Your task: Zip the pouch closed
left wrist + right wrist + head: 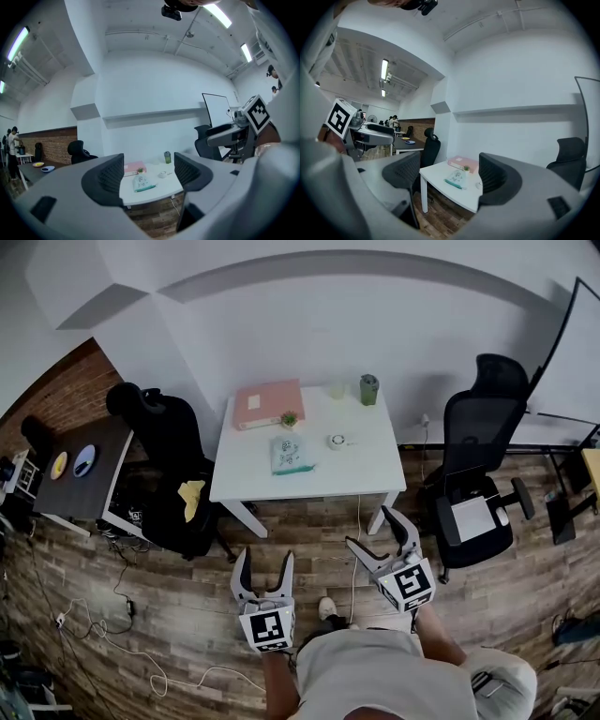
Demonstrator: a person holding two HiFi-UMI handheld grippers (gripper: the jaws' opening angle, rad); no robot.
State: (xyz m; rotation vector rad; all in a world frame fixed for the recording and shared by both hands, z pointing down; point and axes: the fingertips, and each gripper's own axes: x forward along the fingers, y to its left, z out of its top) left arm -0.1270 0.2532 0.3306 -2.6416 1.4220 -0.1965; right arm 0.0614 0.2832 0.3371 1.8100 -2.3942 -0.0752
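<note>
White table (241, 467) between two black office chairs (480, 427) on wood-plank floor (187, 601), brick wall (64, 397) at left

Left tongs (266, 557) and right tongs (370, 528) point level, jaws apart.

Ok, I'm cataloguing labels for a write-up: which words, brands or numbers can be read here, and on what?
None can be read.
Pouch: dark print, too small to read.
Pink box: pale label, too small to read.
Left cube, right cube: black-and-white marker squares, no words.
</note>
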